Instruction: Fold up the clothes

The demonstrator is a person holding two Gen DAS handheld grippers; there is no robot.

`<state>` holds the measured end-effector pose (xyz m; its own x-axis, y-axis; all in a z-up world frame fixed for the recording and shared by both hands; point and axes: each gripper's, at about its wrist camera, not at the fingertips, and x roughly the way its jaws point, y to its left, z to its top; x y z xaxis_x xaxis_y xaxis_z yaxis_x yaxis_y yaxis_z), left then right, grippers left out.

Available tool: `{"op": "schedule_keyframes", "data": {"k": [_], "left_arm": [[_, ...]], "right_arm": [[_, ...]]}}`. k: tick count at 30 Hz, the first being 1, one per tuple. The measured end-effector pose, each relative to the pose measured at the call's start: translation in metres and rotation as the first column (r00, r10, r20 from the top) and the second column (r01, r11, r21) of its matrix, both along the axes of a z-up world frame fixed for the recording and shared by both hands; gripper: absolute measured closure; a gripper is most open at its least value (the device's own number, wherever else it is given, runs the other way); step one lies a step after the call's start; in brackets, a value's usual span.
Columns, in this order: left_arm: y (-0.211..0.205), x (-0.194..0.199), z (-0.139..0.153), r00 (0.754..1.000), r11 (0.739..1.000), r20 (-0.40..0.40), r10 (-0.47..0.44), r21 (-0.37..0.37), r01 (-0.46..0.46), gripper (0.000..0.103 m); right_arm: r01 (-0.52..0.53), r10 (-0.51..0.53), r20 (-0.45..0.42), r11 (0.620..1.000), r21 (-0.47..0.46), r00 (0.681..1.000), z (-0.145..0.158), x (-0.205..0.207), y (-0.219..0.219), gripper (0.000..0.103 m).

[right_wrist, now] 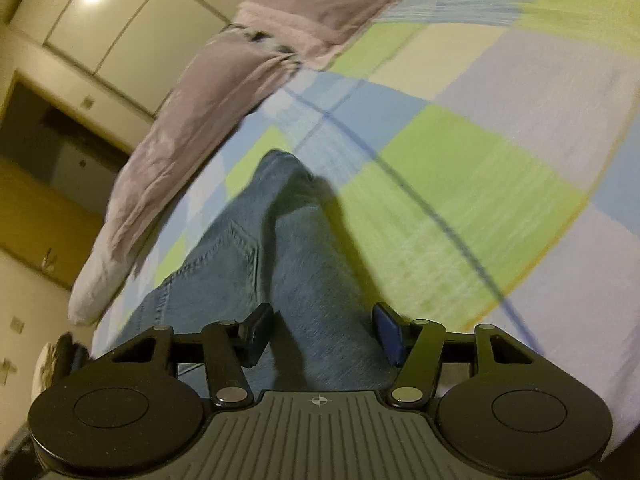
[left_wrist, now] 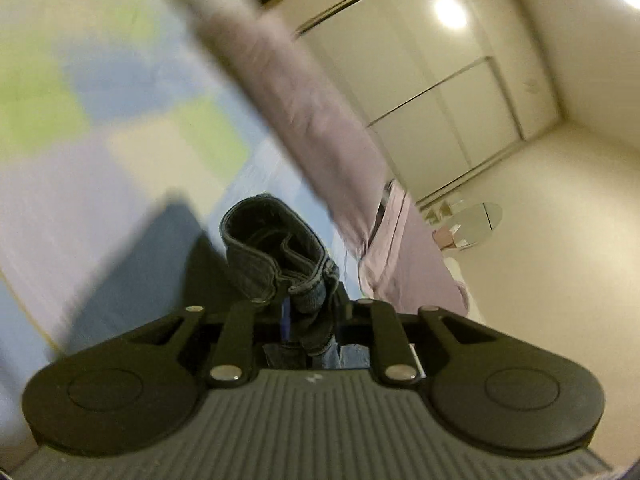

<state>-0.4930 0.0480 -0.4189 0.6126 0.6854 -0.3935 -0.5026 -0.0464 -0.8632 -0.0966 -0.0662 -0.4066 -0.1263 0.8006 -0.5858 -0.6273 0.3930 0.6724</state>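
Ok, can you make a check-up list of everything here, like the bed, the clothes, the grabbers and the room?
Surface: checked bedspread in blue, green, lilac and cream squares.
Job's things: blue jeans lying partly on the bedspread; a denim edge is bunched up and lifted.
Clutter: lilac pillow along the bed's edge.
Grippers: left gripper shut on the jeans; right gripper open, fingers either side of the denim.
Cables: nothing seen.
Surroundings: cream wardrobe doors, ceiling light, oval mirror; both views blurred.
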Motion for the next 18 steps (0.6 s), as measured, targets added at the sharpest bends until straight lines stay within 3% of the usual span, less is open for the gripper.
{"op": "schedule_keyframes", "data": {"k": [3, 7, 14, 16, 18], "left_arm": [[-0.002, -0.015, -0.004, 1.000, 1.000, -0.014, 0.019, -0.004, -0.019, 0.087], [-0.006, -0.035, -0.010, 0.998, 0.999, -0.033, 0.044, -0.009, -0.044, 0.080], [-0.010, -0.060, -0.016, 0.996, 0.997, -0.045, 0.072, -0.026, -0.073, 0.077], [-0.011, -0.062, -0.017, 0.997, 0.997, -0.037, 0.072, -0.036, -0.073, 0.077], [-0.011, -0.064, -0.017, 0.997, 0.996, -0.028, 0.072, -0.045, -0.073, 0.076]], "right_arm": [[-0.045, 0.045, 0.035, 0.999, 0.010, 0.998, 0.005, -0.013, 0.006, 0.044], [-0.079, 0.080, 0.144, 0.997, -0.013, 0.986, 0.004, -0.033, 0.015, 0.044], [-0.078, 0.078, 0.174, 0.997, -0.005, 0.982, 0.006, -0.033, 0.006, 0.044], [-0.108, 0.104, 0.231, 0.994, 0.004, 0.967, 0.010, -0.033, -0.003, 0.044], [-0.179, 0.168, 0.343, 0.984, 0.000, 0.924, 0.014, -0.040, -0.017, 0.043]]}}
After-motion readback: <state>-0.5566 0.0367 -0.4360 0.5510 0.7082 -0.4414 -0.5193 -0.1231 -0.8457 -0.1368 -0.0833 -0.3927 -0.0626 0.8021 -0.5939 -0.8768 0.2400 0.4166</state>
